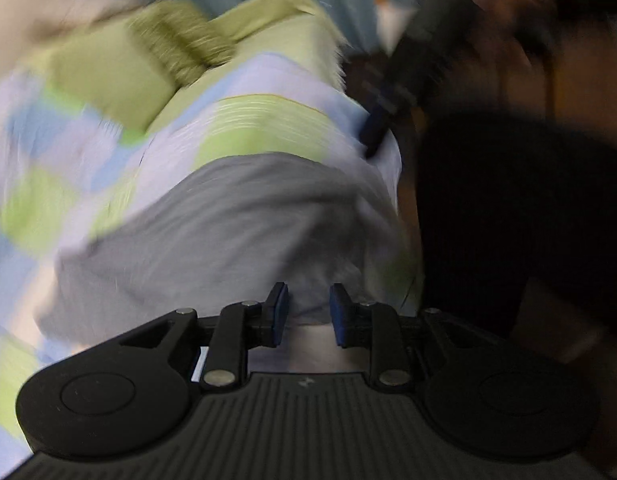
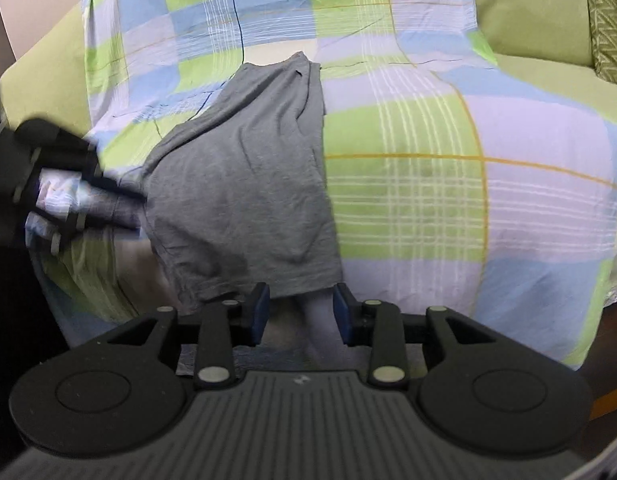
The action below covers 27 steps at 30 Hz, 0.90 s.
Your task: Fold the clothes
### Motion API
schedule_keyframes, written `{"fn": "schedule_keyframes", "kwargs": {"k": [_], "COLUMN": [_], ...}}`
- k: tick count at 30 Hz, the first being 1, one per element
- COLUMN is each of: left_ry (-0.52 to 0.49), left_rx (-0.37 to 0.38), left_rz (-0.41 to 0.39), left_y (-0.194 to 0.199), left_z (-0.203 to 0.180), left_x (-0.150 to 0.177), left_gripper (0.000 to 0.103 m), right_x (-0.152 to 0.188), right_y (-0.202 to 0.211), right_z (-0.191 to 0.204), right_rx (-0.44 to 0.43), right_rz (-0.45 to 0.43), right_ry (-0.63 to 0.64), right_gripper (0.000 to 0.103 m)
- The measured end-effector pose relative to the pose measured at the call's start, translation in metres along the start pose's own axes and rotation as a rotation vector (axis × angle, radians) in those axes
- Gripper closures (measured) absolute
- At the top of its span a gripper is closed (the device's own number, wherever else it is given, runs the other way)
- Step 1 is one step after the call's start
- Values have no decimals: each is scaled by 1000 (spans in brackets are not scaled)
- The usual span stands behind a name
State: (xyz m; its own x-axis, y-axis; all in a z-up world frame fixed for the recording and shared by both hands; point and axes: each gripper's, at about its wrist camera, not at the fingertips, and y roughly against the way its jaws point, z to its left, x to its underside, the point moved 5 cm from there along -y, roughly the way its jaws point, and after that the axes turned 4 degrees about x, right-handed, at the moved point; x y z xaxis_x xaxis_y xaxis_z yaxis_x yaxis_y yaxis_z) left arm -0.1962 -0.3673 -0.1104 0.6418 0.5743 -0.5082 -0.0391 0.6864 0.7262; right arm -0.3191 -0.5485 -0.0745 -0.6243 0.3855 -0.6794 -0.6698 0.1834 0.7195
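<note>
Here the grey jersey garment (image 2: 244,184) lies folded into a long narrow strip on the checked sheet of green, blue and lilac squares (image 2: 428,184). Its near hem hangs at the sheet's front edge, just ahead of the right gripper (image 2: 300,312). To the strip's right the sheet is bare and broad, all the way to where it falls away at the side; to its left only a narrow band of sheet shows before the drop.

The right gripper has its blue-padded jaws apart, nothing pressed between them; the hem sits just beyond the tips. The left gripper (image 1: 308,312) likewise stands parted, with grey cloth ahead of it but no cloth pinched; its own view is heavily smeared. From the right wrist view, that left gripper appears as a blurred black shape at the garment's left edge, and whether it touches the cloth I cannot tell.

The garment is plain heather grey, softly creased lengthwise, with a stitched hem at the near end and a folded corner at the far end.

The sheet covers a pale green upholstered sofa (image 2: 528,28), with a green cushion patterned in zigzags (image 2: 606,24) at the far right.
</note>
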Motion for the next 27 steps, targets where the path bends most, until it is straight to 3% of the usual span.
{"fn": "schedule_keyframes", "kwargs": {"k": [5,6,9,11,13,19,23,27], "left_ry": [-336,-393,-606,-599,-573,-569,-545,-515], "left_rx": [-108,-122,-178,-144,-108,-52,-43,-44], "left_rz": [43,57,104,97,78,96,107,69], "left_y": [-30,-36,-54,-55,-51,-39,-40,-36], "left_z": [-37,-39,-49,-51,-54,-54,-47,-44], "left_x": [-2,0,8,6,2,8,9,8], "left_gripper": [68,63,65,93,100,102,101,82], "right_x": [4,4,7,8,10,5,0,-3], "right_y": [3,4,7,8,8,2,-11,-26], "right_z": [1,1,-5,-8,-11,-18,-20,-22], "right_rx": [-11,-11,-1,7,8,-8,-63,-130], "right_rz": [-17,-24,-39,-40,-39,-39,-39,-11], "right_ry": [-7,-14,-42,-46,-41,-25,-15,13], "right_gripper": [68,67,64,64,64,62,58,57]}}
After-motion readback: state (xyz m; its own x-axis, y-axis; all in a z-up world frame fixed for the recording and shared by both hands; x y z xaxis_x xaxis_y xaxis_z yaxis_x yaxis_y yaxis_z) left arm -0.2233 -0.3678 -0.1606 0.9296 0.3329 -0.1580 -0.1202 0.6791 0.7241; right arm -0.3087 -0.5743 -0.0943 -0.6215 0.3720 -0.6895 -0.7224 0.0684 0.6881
